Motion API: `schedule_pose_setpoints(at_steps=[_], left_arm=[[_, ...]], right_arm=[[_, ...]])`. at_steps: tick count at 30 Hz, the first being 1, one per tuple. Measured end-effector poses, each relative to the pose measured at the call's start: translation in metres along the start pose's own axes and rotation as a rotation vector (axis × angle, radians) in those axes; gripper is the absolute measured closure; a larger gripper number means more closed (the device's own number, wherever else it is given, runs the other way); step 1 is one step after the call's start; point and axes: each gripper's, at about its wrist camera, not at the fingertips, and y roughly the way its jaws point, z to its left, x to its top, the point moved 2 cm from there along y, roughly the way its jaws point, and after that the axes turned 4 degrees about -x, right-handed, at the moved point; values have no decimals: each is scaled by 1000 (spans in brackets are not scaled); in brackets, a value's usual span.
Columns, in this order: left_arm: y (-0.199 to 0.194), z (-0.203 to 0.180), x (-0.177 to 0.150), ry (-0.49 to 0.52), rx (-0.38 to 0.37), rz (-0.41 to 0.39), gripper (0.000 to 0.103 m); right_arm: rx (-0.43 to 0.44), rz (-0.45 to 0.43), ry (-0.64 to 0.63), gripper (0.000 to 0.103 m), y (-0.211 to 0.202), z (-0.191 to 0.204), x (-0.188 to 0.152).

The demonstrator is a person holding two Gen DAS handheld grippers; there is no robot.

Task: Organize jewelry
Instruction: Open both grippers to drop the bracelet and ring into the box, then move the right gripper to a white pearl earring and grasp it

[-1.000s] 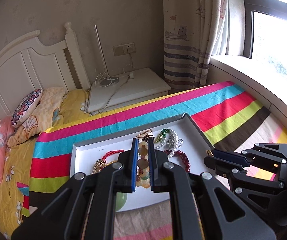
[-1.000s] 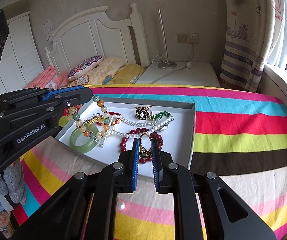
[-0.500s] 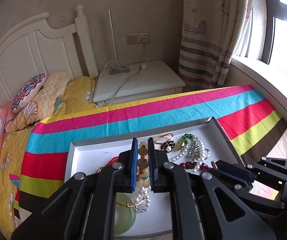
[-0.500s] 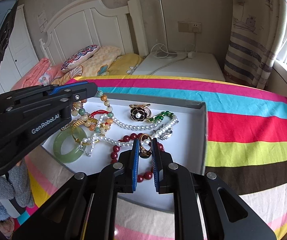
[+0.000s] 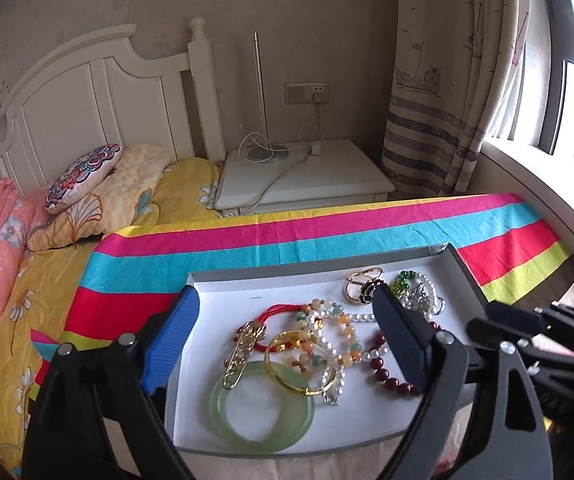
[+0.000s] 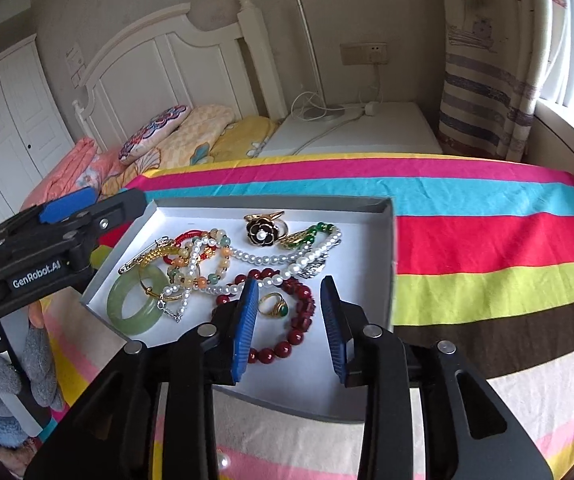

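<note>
Jewelry (image 6: 223,264) lay tangled in the tray (image 6: 387,264), nothing sorted yet; my left gripper (image 5: 287,336) and right gripper (image 6: 289,320) were opening above it, both empty.

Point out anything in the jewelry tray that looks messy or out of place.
The white tray holds one tangled heap: the pearl strand lies across the mixed-bead bracelet and the dark red beads. The gold bangle overlaps the green jade bangle. Nothing looks broken or spilled.
</note>
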Motion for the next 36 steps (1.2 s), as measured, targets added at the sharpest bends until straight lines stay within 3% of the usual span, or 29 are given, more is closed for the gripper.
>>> schedule_pose_setpoints(at_steps=[9,18,27,32,36], left_arm=[[-33,1,-45,-9,28,24,7],[-83,33,-129,-173,-15,98,4],[-93,39,-181,-170,-17,170,4],[-90,45,-183,-211,-57,177,4],[-85,52,-186,-253,-86,205,4]], right_arm=[[17,-29,0,55,-33,-5,-19],[37,-9,22,45,-53,-8,-67],[22,47,-91,44,-46,14,-91],[32,85,-206,45,-37,34,-99],[34,135,-266,55,-25,45,-101]])
